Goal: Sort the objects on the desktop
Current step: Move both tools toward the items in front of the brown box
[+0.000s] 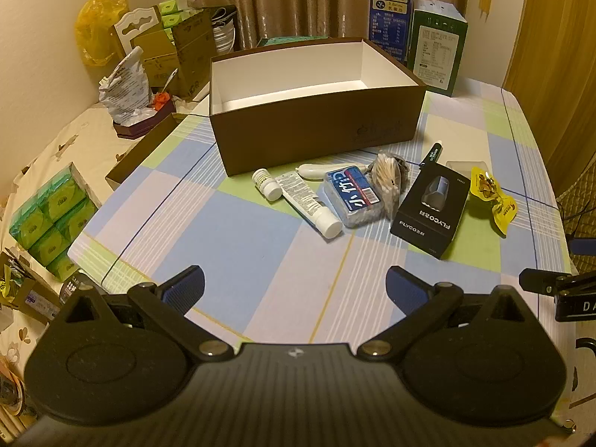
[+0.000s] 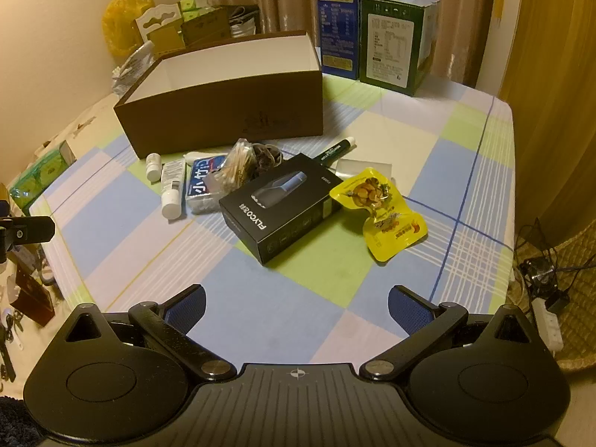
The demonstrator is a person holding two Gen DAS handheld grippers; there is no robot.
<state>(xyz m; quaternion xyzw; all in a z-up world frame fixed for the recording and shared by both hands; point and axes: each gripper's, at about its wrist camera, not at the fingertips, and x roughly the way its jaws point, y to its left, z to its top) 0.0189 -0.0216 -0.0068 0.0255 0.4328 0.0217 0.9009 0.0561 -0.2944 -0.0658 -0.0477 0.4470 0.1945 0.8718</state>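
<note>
Both hand-held grippers (image 1: 295, 287) (image 2: 297, 307) hover short of clutter (image 1: 350, 193).

- The black carton (image 2: 283, 205) lying on the desk reads "FLYCO".
- The tall blue milk box (image 2: 352, 18) at the back reads "纯牛奶".
- The blue flat pack (image 1: 354, 193) reads "小竹".
- Remaining small print is unreadable.

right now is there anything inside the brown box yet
No, the brown box shows only bare white walls and floor, while the black carton and the white tube lie on the tablecloth in front of it.
</note>
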